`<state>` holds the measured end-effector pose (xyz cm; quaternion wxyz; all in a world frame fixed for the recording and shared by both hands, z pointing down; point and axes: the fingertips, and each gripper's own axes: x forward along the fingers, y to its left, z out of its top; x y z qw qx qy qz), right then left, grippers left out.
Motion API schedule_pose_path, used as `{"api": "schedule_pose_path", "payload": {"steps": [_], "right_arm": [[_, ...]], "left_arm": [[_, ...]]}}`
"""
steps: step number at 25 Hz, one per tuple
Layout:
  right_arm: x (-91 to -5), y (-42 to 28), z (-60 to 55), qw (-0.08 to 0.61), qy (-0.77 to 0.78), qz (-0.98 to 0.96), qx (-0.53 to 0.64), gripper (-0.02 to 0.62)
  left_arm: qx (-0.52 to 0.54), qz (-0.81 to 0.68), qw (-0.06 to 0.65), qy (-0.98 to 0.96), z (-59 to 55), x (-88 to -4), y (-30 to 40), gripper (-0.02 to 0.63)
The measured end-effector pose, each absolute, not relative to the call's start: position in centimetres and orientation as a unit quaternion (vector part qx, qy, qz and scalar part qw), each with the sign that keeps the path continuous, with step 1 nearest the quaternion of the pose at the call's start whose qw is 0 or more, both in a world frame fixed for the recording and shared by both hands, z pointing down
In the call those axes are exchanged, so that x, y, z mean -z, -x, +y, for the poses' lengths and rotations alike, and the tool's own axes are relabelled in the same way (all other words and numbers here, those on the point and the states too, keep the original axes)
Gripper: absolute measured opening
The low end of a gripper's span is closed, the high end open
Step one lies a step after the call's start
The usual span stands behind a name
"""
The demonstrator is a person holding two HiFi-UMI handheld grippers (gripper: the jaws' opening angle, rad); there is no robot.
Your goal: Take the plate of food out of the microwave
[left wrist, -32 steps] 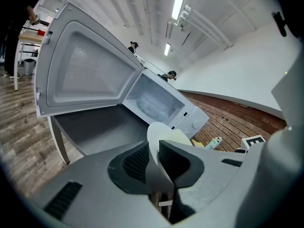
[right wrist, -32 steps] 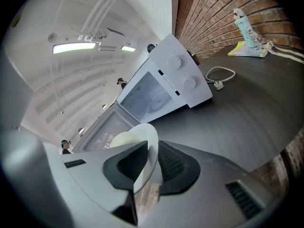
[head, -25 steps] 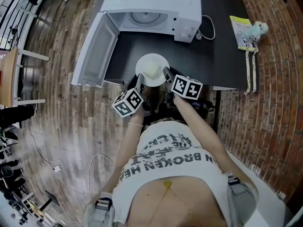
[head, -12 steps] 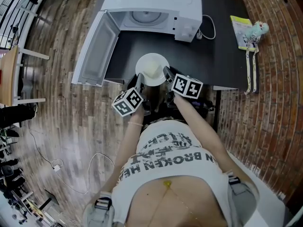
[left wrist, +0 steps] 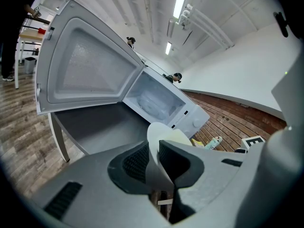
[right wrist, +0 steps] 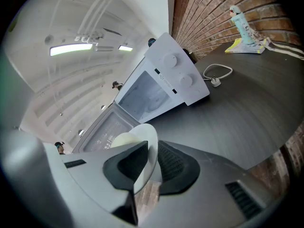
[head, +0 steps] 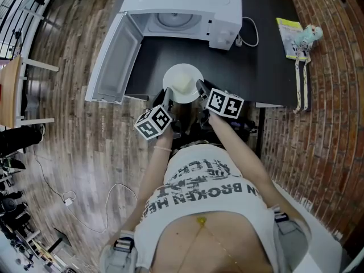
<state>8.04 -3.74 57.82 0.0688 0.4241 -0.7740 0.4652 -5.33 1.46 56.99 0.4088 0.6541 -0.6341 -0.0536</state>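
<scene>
White plate [head: 183,83], white microwave [head: 182,1], black table [head: 267,56]

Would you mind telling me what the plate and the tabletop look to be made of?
The plate is probably glazed ceramic, possibly melamine: it is smooth and white with a thin, even rim. The tabletop is likely dark laminate or painted wood: it looks matte, with faint streaks.

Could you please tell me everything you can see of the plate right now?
The plate is round, white and smooth, perhaps ceramic, with pale yellowish food on it. It is out of the open microwave, roughly level over the near edge of the dark table. The left gripper clamps its left rim and the right gripper its right rim, each between the fingers. Whether it also rests on the table is unclear.
</scene>
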Motion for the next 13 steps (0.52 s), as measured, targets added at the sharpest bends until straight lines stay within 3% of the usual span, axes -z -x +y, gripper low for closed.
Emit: {"api": "schedule_pose_path", "payload": {"steps": [13], "right_arm": [[-58.11,-8.46,-3.79,0.068,-0.425,-0.771,-0.469,0.066]], "left_arm": [[0.052,-0.631,0.411,-0.656,1.3,-57.28,4.92,0.072]]}}
